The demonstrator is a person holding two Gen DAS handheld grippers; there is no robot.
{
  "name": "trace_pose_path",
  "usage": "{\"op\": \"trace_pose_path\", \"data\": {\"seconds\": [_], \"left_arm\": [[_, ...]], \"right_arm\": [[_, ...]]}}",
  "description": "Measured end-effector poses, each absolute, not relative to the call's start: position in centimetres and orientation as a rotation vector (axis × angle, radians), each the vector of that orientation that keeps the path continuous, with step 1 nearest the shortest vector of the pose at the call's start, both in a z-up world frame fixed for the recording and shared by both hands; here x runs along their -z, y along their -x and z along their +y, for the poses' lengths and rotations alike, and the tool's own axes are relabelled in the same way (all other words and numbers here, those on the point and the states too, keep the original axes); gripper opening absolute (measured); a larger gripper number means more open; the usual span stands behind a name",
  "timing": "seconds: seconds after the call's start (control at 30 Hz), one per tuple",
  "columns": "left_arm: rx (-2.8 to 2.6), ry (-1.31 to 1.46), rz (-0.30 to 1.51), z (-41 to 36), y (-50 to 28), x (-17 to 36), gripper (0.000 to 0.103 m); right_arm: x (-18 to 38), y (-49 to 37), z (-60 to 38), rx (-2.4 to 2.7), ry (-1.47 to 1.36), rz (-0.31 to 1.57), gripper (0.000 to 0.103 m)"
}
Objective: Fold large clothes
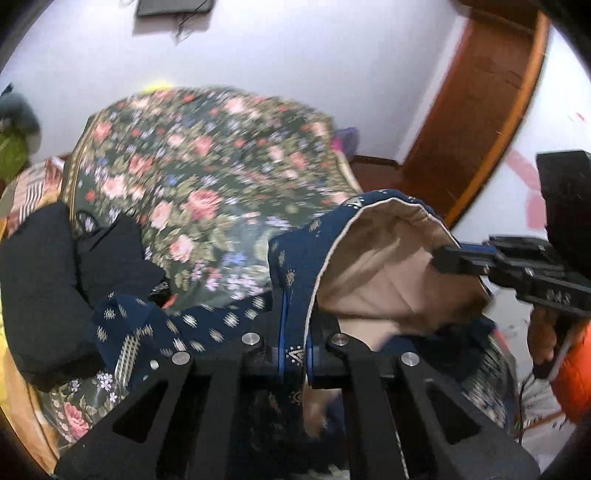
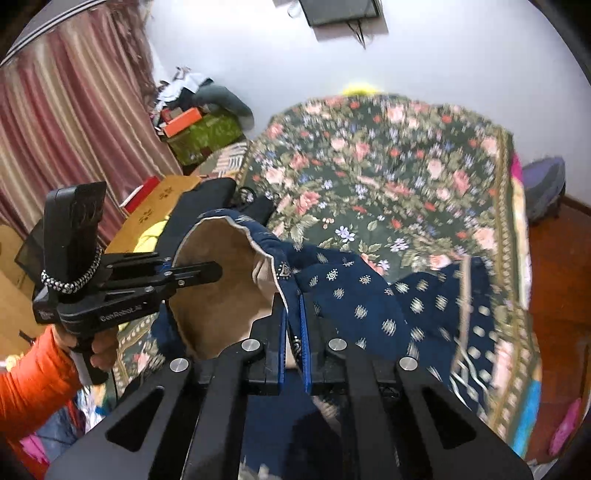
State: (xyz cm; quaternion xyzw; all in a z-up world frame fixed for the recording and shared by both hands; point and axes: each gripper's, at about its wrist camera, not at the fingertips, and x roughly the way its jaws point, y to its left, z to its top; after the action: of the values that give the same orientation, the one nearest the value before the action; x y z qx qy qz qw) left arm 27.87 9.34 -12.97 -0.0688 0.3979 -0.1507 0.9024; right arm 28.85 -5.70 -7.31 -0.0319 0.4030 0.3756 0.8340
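Your left gripper (image 1: 294, 328) has its blue-padded fingers (image 1: 282, 325) pressed together on the hemmed edge of the navy garment (image 1: 295, 254), the cloth pinched between the pads. Your right gripper (image 2: 293, 332) does the same: its fingers (image 2: 305, 332) pinch another stretch of that edge. In the left wrist view the right gripper comes in from the right side, its tip against the garment's pale inner lining (image 1: 388, 269); in the right wrist view the left gripper comes in from the left in the same way. The lifted edge bows open between your two grips like a hood, showing that beige lining.

The garment is dark blue woven cloth, dotted with small cream motifs and trimmed with a thin pale piping. The rest of it trails down over the bed's near edge, one patterned strip lying toward the near left corner.

The bed (image 2: 388, 177) is covered by a dark green spread printed with pink roses and small blue flowers, bordered in a gold band. A black bundle of cloth (image 1: 40, 288) sits at the bed's left edge. An orange sleeve (image 2: 33, 373) covers your left arm.

Beyond the bed stands a white wall with a dark screen (image 2: 340, 11) mounted high. Striped pink curtains (image 2: 62, 110) hang at the left, beside cluttered boxes. A wooden door frame (image 1: 480, 110) and reddish floor lie to the right.
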Motion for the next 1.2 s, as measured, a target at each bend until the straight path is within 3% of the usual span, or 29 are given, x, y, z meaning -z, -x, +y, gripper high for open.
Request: {"op": "trace_pose_path", "data": {"seconds": [0.23,0.63,0.77,0.87,0.93,1.2], "left_arm": [[0.370,0.084,0.799,6.8,-21.0,11.0,0.007],[0.280,-0.017,0.963,4.7,-14.5,18.2,0.007],[0.254,-0.071,1.028,4.1,-13.7,20.4,0.013],[0.236,-0.100,1.038,3.8,-13.1,21.0,0.028],[0.200,-0.112,1.039,4.0,-12.6,20.9,0.062],[0.138,-0.079,0.985,8.0,-10.8,18.0,0.064]], "right_arm": [[7.2,-23.0,-8.4,-0.794,0.060,0.870,0.006],[13.8,-18.1,-8.6,-0.768,0.061,1.027,0.006],[14.6,-17.6,-8.6,-0.734,0.093,1.043,0.011],[14.3,-17.7,-8.7,-0.722,0.103,1.072,0.015],[14.0,-17.5,-9.0,-0.725,0.104,1.086,0.016],[10.4,-17.3,-11.6,-0.710,0.085,1.005,0.018]]}}
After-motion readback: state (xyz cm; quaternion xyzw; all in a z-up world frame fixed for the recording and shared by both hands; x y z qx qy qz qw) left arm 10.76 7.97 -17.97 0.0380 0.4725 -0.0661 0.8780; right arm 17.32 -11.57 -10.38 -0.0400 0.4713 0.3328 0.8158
